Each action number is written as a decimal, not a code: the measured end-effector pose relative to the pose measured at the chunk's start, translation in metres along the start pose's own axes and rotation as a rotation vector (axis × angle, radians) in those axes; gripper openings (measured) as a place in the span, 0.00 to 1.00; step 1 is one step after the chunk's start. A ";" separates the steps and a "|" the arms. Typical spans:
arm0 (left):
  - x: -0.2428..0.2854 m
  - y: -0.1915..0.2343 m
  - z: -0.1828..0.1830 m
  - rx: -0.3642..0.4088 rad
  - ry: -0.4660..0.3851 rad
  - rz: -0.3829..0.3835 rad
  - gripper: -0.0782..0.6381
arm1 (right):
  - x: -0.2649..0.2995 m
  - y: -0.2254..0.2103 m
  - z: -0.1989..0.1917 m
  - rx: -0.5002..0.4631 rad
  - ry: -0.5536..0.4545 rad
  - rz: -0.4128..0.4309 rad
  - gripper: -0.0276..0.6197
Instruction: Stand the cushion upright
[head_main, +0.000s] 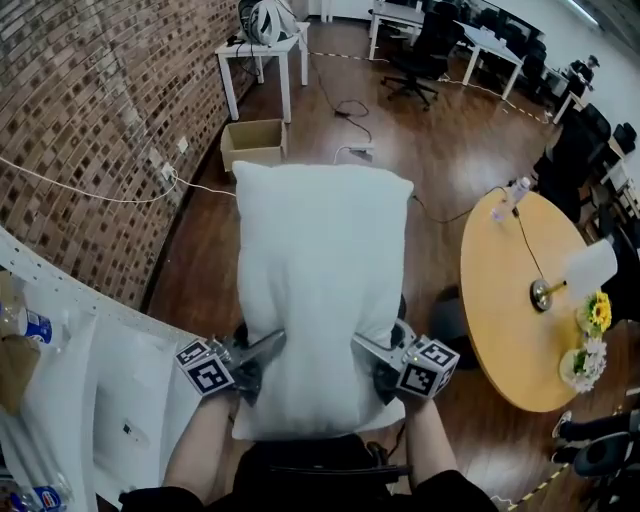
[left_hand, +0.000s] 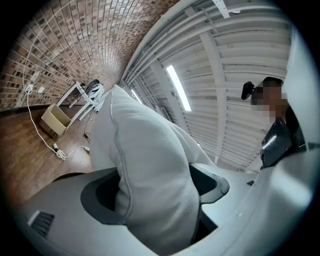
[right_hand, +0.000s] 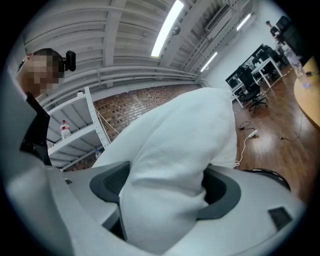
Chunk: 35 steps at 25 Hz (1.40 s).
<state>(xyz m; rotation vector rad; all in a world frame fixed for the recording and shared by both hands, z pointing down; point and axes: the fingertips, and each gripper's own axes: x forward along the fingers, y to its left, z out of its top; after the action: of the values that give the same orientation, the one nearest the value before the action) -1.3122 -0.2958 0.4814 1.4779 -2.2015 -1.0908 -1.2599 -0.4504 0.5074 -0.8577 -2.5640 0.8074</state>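
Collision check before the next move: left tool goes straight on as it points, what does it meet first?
The cushion: the left tool is clamped on its edge, and it fills the line ahead. What lies behind is hidden.

The head view looks steeply down from above onto the cushion (head_main: 320, 290) and the floor (head_main: 440, 170). The left tongs (head_main: 268, 346) view and the right tongs (head_main: 366, 348) view sit just behind their jaws, close against the cushion's edges; all three share the cushion and the brick wall (head_main: 90, 130)

A cardboard box (head_main: 253, 143) and power strip (head_main: 358, 152) lie on the wooden floor (head_main: 440, 160).
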 end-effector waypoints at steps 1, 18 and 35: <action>0.003 0.007 -0.004 -0.008 0.002 0.003 0.64 | 0.000 -0.007 -0.003 0.004 0.005 -0.007 0.67; 0.053 0.117 -0.110 0.010 0.162 -0.021 0.67 | -0.025 -0.137 -0.082 0.019 0.048 -0.139 0.70; 0.003 0.165 -0.175 0.178 0.396 0.292 0.72 | -0.037 -0.167 -0.172 -0.104 0.387 -0.315 0.71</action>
<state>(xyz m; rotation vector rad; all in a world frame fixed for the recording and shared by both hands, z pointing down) -1.3208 -0.3418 0.7172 1.2509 -2.1732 -0.4735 -1.2284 -0.5133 0.7399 -0.5500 -2.3231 0.3744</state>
